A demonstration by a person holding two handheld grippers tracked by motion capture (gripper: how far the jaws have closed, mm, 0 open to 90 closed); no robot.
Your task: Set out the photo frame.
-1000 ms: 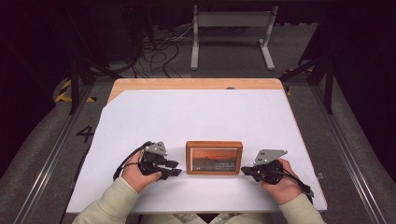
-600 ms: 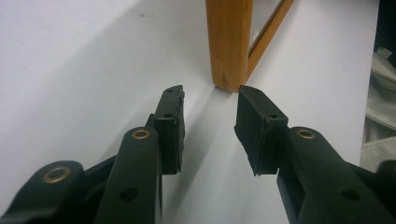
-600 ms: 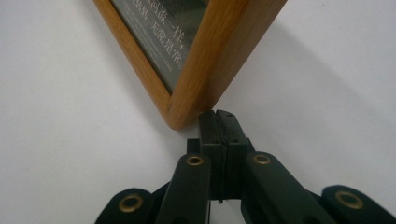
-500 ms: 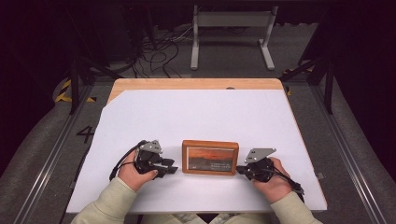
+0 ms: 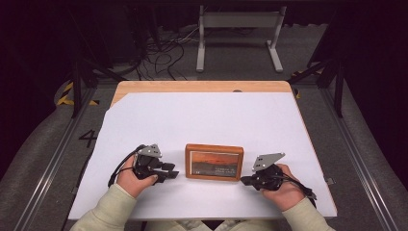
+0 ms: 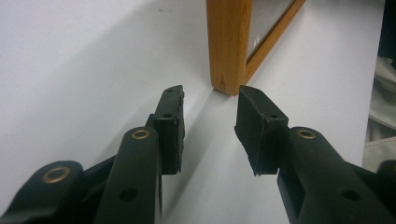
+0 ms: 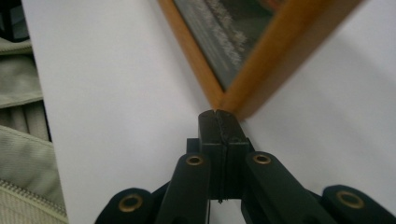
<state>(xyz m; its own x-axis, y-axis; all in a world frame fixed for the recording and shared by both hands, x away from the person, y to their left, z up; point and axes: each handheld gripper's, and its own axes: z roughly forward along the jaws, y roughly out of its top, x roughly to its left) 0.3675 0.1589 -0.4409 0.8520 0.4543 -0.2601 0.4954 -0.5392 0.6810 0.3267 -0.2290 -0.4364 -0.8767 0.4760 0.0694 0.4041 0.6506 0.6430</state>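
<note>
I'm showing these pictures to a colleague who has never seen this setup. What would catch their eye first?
The wooden picture frame, lying flat at the near middle of the white table, stands out most. The left gripper sits just left of it with jaws open toward its corner; the right gripper, jaws shut, points at its near right corner.

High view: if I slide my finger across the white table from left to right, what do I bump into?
Left tool in the person's left hand → wooden picture frame lying flat → right tool in the right hand, all along the near part of the white table.
</note>
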